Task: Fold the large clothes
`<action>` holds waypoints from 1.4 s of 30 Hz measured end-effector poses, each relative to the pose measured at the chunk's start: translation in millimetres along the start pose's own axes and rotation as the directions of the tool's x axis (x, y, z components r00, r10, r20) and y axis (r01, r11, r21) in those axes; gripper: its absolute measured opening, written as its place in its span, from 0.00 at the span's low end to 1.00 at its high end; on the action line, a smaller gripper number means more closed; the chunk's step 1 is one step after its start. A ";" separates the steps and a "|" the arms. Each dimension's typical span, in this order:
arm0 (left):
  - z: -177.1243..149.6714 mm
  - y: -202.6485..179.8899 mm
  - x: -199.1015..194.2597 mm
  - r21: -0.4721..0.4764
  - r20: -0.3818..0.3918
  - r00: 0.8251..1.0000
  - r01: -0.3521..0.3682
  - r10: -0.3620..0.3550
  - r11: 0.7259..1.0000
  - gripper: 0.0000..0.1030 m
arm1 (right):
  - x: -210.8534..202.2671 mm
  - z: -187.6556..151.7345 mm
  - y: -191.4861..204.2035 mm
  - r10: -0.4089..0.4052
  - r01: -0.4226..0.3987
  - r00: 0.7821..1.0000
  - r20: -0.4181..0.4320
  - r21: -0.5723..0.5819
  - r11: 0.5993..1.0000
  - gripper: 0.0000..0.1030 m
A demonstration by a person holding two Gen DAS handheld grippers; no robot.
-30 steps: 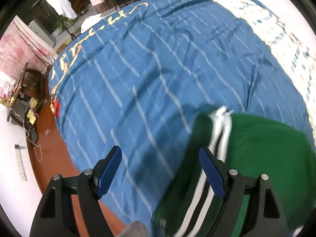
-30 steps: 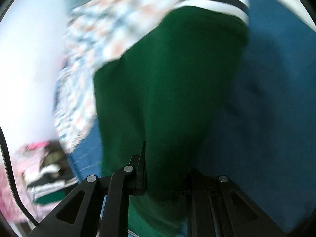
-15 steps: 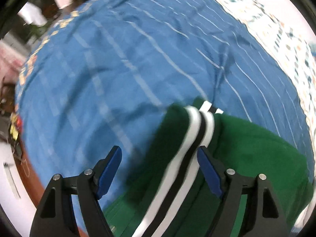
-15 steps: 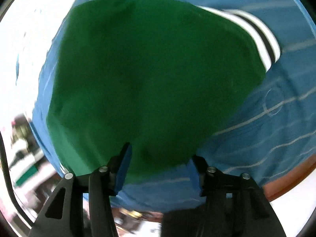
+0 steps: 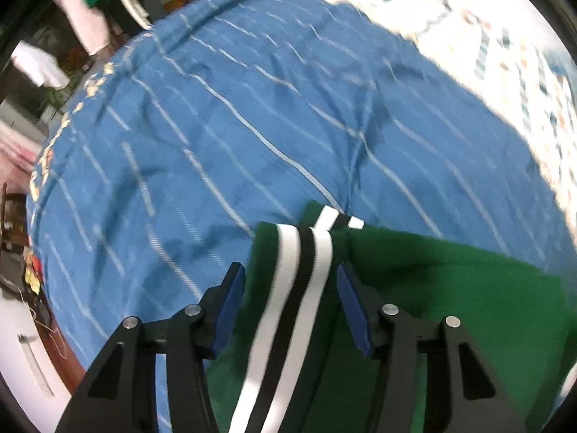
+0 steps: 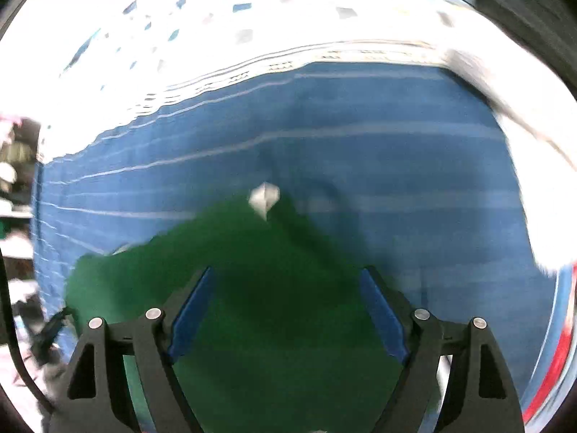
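A green garment (image 5: 450,306) with a white and black striped band (image 5: 299,288) lies on a blue striped bedspread (image 5: 223,137). My left gripper (image 5: 290,281) is open, its blue pads either side of the striped band, just above the cloth. In the right wrist view the green garment (image 6: 252,288) lies bunched below my right gripper (image 6: 286,285), which is open wide and holds nothing. A small white tag (image 6: 265,196) shows at the garment's far tip.
A white patterned sheet (image 5: 505,54) covers the far side of the bed and shows in the right wrist view (image 6: 216,25). The bed's left edge drops to a wooden floor (image 5: 61,346). Hanging clothes (image 5: 90,18) and clutter stand beyond the bed.
My right gripper opened and let go of the green garment, which now lies on the bed. My left gripper moved over the striped band and narrowed a little.
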State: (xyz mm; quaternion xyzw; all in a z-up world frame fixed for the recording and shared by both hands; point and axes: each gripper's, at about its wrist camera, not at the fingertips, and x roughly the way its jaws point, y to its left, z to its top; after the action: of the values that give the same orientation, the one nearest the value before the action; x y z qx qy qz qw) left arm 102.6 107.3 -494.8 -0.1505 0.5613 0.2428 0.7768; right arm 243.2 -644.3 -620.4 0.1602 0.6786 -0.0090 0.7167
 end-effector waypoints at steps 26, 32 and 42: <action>7.6 -24.7 7.5 0.115 0.087 0.996 0.006 -0.017 0.993 0.05 | -35.7 12.5 2.2 0.034 -0.032 0.998 0.051 -0.036 0.999 0.71; 14.8 -22.4 -23.5 0.131 0.153 0.987 0.033 -0.053 0.991 0.04 | -9.8 17.7 29.6 0.028 -0.034 0.999 -0.044 -0.135 0.990 0.71; 40.8 -37.0 11.1 0.144 0.110 0.991 0.056 -0.072 0.988 0.04 | 10.2 0.1 20.7 -0.023 0.023 1.000 0.007 -0.075 0.997 0.05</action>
State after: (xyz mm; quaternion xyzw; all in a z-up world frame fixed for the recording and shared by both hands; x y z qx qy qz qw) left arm 158.2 99.3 -493.5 -0.0994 0.5264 0.1859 0.8237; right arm 248.9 -622.7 -625.8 0.1252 0.6781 0.0079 0.7242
